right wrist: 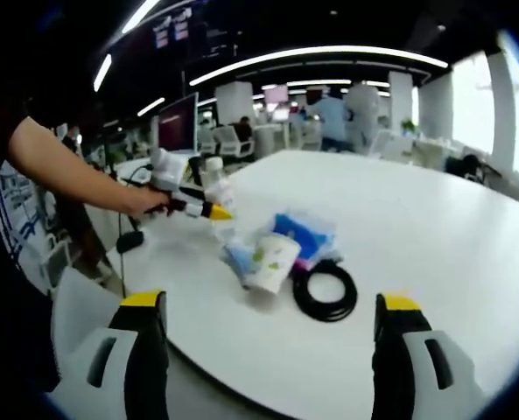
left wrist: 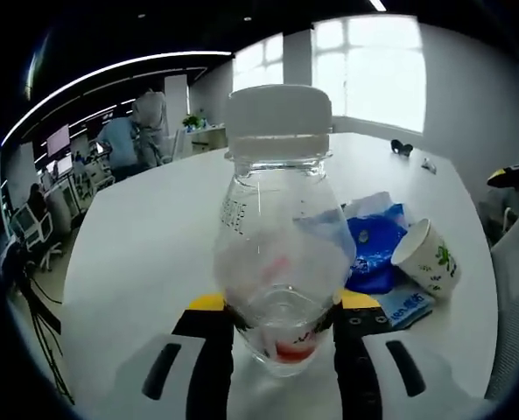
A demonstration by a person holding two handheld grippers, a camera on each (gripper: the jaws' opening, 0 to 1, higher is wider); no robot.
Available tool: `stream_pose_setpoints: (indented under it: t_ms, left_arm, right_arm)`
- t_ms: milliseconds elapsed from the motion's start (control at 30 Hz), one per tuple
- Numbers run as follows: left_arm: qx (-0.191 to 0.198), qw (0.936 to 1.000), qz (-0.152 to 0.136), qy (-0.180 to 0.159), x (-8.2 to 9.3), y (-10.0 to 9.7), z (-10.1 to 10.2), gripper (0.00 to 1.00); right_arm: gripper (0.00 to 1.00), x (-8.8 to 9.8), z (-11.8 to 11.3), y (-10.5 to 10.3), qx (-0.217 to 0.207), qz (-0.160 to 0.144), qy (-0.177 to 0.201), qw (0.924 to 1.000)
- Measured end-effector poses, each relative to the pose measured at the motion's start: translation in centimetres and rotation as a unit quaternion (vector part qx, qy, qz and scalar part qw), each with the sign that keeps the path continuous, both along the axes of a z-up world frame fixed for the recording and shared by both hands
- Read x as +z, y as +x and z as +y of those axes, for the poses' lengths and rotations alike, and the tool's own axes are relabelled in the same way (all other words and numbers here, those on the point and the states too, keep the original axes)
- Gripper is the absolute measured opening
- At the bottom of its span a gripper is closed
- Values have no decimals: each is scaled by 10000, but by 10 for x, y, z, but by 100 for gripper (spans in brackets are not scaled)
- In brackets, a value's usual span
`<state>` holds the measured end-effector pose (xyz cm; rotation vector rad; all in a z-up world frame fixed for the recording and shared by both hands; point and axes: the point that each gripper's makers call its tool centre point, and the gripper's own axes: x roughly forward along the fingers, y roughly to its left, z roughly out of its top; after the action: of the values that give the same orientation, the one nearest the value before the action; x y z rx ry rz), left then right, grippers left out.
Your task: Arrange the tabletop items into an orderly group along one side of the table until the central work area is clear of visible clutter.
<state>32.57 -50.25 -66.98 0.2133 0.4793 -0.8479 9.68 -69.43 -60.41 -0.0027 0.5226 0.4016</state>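
In the left gripper view a clear plastic bottle (left wrist: pixel 281 254) with a white cap stands upright between the jaws of my left gripper (left wrist: pixel 281 337), which is shut on its lower body. Behind it lie a blue plastic packet (left wrist: pixel 375 245) and a tipped paper cup (left wrist: pixel 427 258). In the right gripper view my right gripper (right wrist: pixel 268 350) is open and empty, held above the near table edge. Ahead of it lie the paper cup (right wrist: pixel 272 260), the blue packet (right wrist: pixel 301 232) and a coiled black cable (right wrist: pixel 326 291). The left gripper (right wrist: pixel 202 210) holds the bottle (right wrist: pixel 217 188) further left, in a person's hand.
The white table (right wrist: pixel 417 227) is large and rounded, with bare surface to the right of the items. Small dark objects (left wrist: pixel 403 147) sit at its far side near the windows. People stand at desks with monitors beyond the table. A chair (left wrist: pixel 513 262) is at the table's right edge.
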Motion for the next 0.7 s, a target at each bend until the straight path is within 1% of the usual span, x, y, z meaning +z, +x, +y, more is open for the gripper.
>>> stream_pose_setpoints:
  t_ms: [133,200,500,700]
  left_arm:
    - [151,9998,-31,-79,4,11,2,43]
    - [221,9997,-39,-129,6,16,2,43]
    - [256,9996,-64,-81,8,35,2,43]
    - [199,9998,-83,-46,8,45,-2,43]
  right_arm:
    - [97,-2,-2,4,39,15,25,10000]
    - [97,-4,-3,4,80,51,-37,9999]
    - [97,-11,-8,8,70,150,-8,9999]
    - [97,-15,-10,11,15,206,38,9998]
